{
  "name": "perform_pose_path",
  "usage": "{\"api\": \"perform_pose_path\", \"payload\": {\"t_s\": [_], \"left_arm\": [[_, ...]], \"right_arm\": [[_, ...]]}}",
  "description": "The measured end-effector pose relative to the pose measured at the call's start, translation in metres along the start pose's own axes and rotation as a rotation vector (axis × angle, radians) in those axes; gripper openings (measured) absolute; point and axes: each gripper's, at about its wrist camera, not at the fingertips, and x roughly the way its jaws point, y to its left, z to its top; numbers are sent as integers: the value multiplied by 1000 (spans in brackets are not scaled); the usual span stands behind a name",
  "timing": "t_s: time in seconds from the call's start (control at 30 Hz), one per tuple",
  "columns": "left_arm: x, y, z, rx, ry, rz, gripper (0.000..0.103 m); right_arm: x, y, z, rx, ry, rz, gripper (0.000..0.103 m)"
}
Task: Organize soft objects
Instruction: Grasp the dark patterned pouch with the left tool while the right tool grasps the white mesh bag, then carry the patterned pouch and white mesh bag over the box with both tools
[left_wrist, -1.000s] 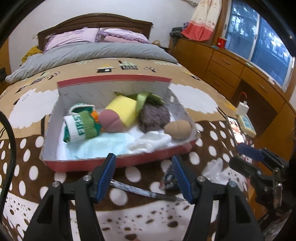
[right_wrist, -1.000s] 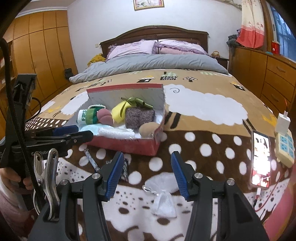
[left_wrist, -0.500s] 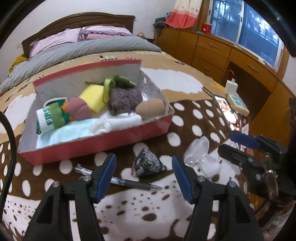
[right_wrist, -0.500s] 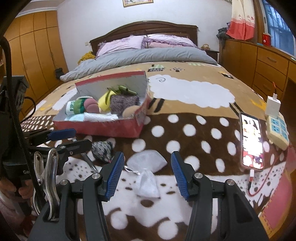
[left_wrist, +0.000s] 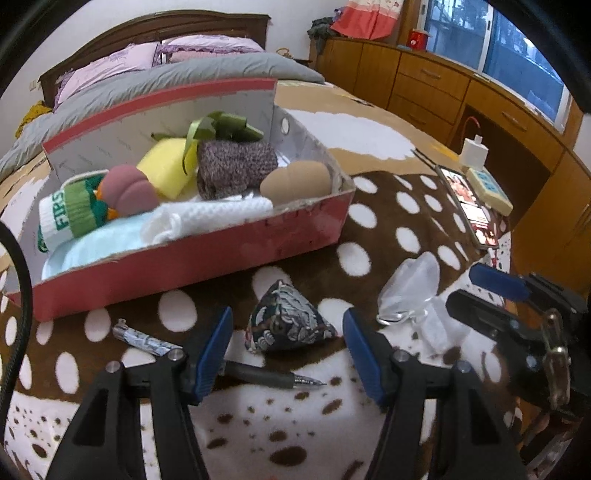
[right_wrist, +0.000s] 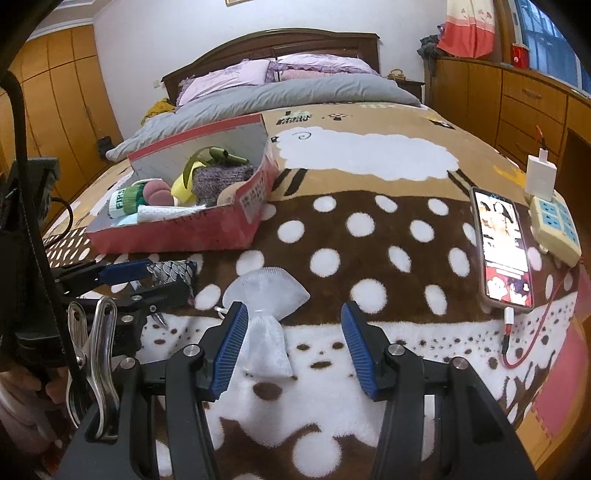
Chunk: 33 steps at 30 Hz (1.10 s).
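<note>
A dark patterned triangular pouch (left_wrist: 288, 321) lies on the spotted blanket just in front of the red box (left_wrist: 207, 254). My left gripper (left_wrist: 286, 347) is open, one blue pad on each side of the pouch and neither touching it. A white mesh drawstring bag (right_wrist: 266, 295) lies to its right. My right gripper (right_wrist: 293, 332) hangs open over the bag, whose tail lies against the left fingertip (right_wrist: 232, 332). The box holds several soft things: a green-white sock, a pink sponge, a yellow sponge, a grey knit, a tan puff, a white cloth.
A pen (left_wrist: 258, 373) lies on the blanket under my left gripper. A phone (right_wrist: 502, 251) on a red cable and a power strip (right_wrist: 554, 225) with a charger sit near the bed's right edge. Wooden drawers run along the right wall.
Both grippers have come down and closer to the blanket. The patterned pouch now lies between the left fingers, and the mesh bag sits nearer the right fingertips. Neither jaw opening has visibly changed.
</note>
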Motion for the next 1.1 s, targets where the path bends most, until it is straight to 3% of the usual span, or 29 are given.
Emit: {"api": "perform_pose_path", "payload": {"t_s": [0.3,0.53,0.87,1.1], "left_arm": [[13,2,-2,-18,23,-12,61],[10,2,-4,-5,3,-22,45],[0,3,-5,-4,-15,-41,43],[-17,3,-5,2,-45,-59,43]], "right_arm": [[18,5,-3,10,36,26,53],[30,16,-7,-7,56,44,35],[29,22,-10,-12,35,47,18],[18,23,-9,-5,-4,47,14]]}}
